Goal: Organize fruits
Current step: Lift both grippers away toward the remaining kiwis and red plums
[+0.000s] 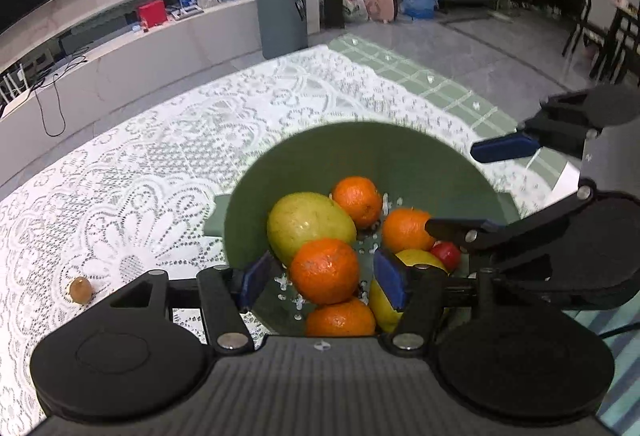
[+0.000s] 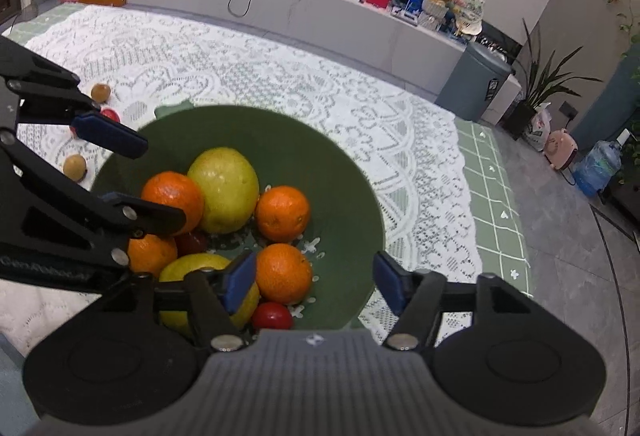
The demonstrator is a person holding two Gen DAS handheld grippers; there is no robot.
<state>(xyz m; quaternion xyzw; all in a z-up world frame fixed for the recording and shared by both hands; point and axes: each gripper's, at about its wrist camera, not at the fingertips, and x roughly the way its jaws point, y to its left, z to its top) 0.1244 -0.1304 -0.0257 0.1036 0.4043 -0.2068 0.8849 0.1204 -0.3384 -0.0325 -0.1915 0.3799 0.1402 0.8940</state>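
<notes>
Left gripper point(image 1: 324, 276) and right gripper point(image 2: 314, 282) both hung over the green colander point(image 2: 344, 171), fingers parted, gripping nothing. Colander (on the lace-covered counter point(image 2: 280, 75)) held oranges point(image 2: 283, 212), a mango point(image 2: 224, 189) and tomatoes point(image 2: 272, 316).

In the left wrist view, the lowest orange point(image 1: 340, 318) at bottom centre is half hidden behind the gripper body, and a blue pad covers part of the lemon point(image 1: 384, 310). The tomato point(image 1: 446, 254) shows only partly behind the black finger. The far bowl point(image 1: 360, 151) rim is blurred.
</notes>
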